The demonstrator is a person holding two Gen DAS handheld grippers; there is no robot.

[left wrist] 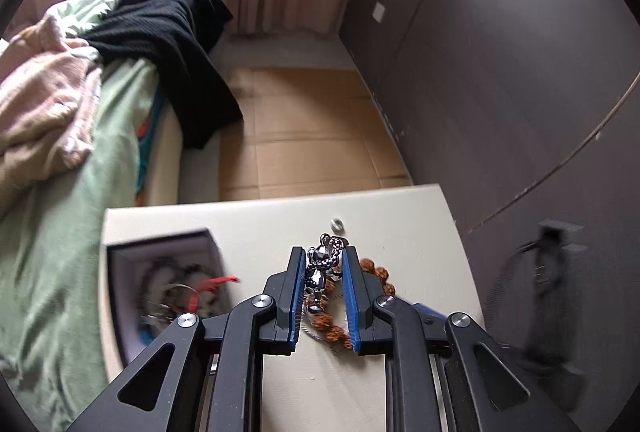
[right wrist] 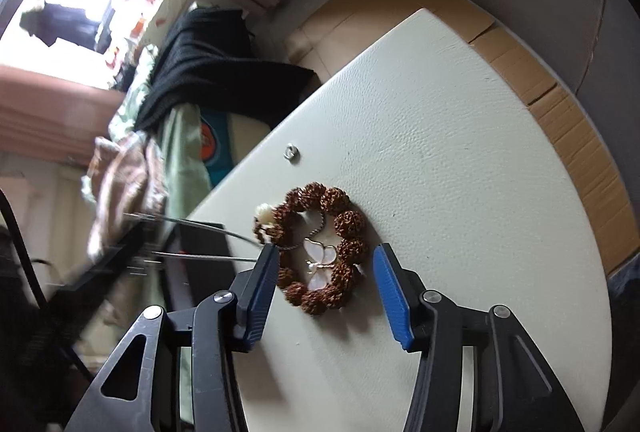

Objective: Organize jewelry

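We've got our left gripper [left wrist: 323,264] clamped on the silver chain [left wrist: 323,266] above the table [right wrist: 460,160], right gripper [right wrist: 326,260] fingers spread wide around the brown bead bracelet [right wrist: 320,252].

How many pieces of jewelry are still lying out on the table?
3: a brown bead bracelet, a butterfly pendant lying inside its ring, and a small silver ring farther off. Another silver chain is held in the left jaws; others may be hidden.
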